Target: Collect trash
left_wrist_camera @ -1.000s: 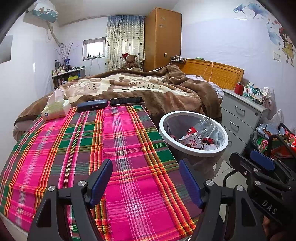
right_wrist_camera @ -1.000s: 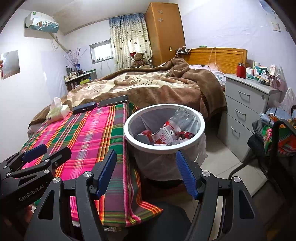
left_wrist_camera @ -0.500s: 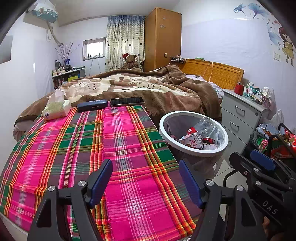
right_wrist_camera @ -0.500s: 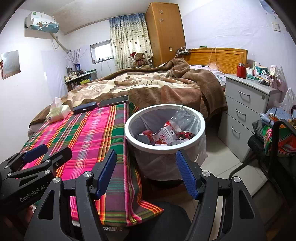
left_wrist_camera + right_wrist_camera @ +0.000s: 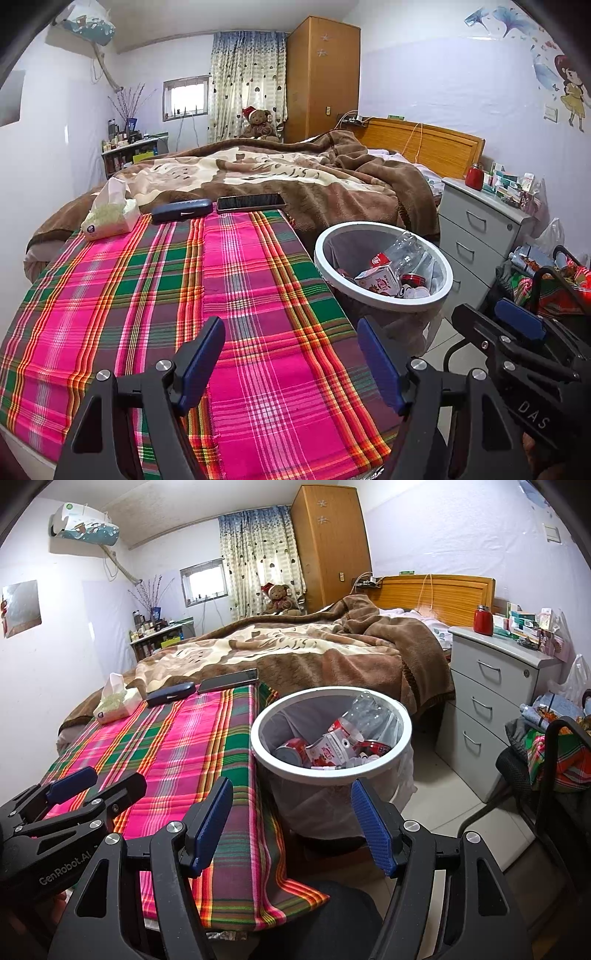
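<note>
A: Left wrist view: has anything been moved over the last second?
B: Nothing. The left gripper [image 5: 291, 354] and right gripper [image 5: 291, 819] are both kept spread and empty. The trash is seen inside the bin [image 5: 404, 722]; probably none is left on the plaid cloth [image 5: 236, 280].

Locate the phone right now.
The phone lies flat at the far edge of the plaid cloth, in both wrist views, between the dark glasses case on its left and the brown blanket.
</note>
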`<state>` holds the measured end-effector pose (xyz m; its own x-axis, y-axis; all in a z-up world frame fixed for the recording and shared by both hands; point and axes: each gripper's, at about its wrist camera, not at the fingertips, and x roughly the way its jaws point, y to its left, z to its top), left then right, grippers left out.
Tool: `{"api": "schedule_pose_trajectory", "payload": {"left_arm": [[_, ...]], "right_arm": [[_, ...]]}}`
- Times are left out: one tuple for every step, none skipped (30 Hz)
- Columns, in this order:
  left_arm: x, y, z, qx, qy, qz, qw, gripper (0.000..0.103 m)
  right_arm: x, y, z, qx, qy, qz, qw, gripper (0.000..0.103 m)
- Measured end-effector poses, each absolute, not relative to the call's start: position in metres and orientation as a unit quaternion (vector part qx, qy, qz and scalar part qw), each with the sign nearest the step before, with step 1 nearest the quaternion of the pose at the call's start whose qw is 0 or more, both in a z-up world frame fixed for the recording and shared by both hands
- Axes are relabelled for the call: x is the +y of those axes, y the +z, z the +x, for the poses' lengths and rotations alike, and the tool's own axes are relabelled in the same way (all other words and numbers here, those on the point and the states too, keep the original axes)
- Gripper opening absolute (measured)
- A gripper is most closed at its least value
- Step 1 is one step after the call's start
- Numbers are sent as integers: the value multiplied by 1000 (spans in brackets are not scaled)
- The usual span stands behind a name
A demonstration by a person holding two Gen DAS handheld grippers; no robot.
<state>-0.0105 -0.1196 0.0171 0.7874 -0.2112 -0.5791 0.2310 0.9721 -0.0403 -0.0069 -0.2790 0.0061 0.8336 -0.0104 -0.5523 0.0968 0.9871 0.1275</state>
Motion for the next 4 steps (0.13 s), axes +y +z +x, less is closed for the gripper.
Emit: {"api": "schedule_pose_trajectory", "payload": {"left_arm": [[-119, 17, -11, 304, -117, 16, 945, 74], [-120, 17, -10, 305, -117, 16, 945, 74], [-120, 18, -10, 305, -117, 16, 945, 74], [-120, 18, -10, 305, -117, 15, 945, 74]], "right_arm": [[-280, 6, -7, 287, -28, 75, 955, 68], [-280, 6, -7, 287, -28, 75, 954, 68], [-279, 6, -7, 287, -28, 75, 955, 68], [-280, 6, -7, 287, -28, 76, 955, 68]]}}
